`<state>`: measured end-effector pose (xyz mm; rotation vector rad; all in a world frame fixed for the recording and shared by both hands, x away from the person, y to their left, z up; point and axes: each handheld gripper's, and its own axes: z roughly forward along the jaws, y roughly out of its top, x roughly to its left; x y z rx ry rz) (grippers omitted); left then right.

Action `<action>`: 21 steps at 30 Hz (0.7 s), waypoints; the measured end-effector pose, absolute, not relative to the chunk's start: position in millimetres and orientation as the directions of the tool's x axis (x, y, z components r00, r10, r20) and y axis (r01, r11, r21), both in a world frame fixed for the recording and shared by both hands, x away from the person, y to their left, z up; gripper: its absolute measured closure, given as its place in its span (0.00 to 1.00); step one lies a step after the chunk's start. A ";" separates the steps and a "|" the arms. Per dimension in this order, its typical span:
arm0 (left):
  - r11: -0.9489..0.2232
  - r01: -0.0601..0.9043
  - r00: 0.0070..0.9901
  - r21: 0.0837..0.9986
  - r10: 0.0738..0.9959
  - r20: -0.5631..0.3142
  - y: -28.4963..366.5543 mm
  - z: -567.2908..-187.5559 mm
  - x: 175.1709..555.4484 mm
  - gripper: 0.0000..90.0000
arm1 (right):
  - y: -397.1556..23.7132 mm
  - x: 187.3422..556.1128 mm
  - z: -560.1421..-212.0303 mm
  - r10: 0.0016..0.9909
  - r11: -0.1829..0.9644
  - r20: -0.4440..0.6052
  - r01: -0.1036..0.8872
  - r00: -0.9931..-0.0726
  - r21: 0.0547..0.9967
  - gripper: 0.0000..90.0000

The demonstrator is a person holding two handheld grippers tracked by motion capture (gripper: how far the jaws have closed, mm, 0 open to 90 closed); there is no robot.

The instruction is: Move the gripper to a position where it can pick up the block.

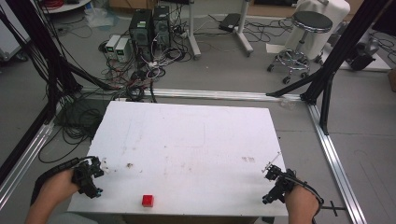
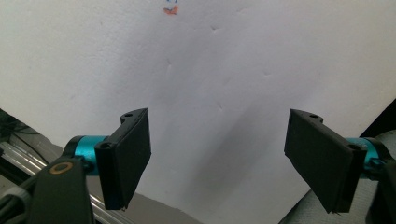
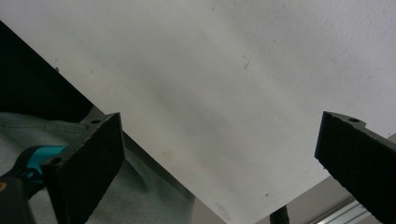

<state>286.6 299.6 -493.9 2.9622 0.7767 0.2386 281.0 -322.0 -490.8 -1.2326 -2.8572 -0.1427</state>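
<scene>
Left gripper (image 1: pixel 88 177) sits at the near left corner of the white table (image 1: pixel 196 135), held in the person's left hand (image 1: pixel 56 191), and its jaws are spread wide with nothing between them. In the left gripper view (image 2: pixel 217 158) the two black jaws stand far apart over bare white tabletop (image 2: pixel 224 70), teal fittings behind each one, and a small orange and blue mark (image 2: pixel 171 10) shows on the table well ahead of them.

Over to the right gripper (image 1: pixel 276 183), at the table's near right corner, gripped by the right hand (image 1: pixel 302 203). Jaws wide there too, holding nothing. In the right gripper view (image 3: pixel 219 158) the black jaws sit at the far sides of the picture, the table's near edge (image 3: pixel 187 186) runs slantwise between them, and grey cloth (image 3: pixel 140 196) lies below that edge beside the left-hand jaw.

Between the two grippers, a small red cube (image 1: pixel 148 200) rests on the table close to its near edge, nearer the left gripper than the right, touching neither. Faint brownish smudges (image 1: pixel 129 165) dot the table just beyond the cube.

Past the table's far edge, the grey floor carries tangled black cables (image 1: pixel 135 84), two dark computer towers (image 1: pixel 149 28), and to the far right of the table a black-seated stool (image 1: pixel 306 28) on castors. Aluminium rails (image 1: pixel 336 158) run along the floor beside the table's right side
</scene>
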 end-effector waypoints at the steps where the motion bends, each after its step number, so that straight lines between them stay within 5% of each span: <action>1: -0.871 0.479 0.863 0.109 0.490 0.127 299.2 -494.3 286.4 0.26 | -322.0 281.0 -490.8 0.725 0.683 0.061 0.727 -0.687 0.074 0.01; 21: -0.946 0.316 0.938 0.067 0.322 0.130 280.3 -493.0 289.1 0.26 | -323.0 280.6 -489.8 0.719 0.685 0.076 0.723 -0.690 0.087 0.01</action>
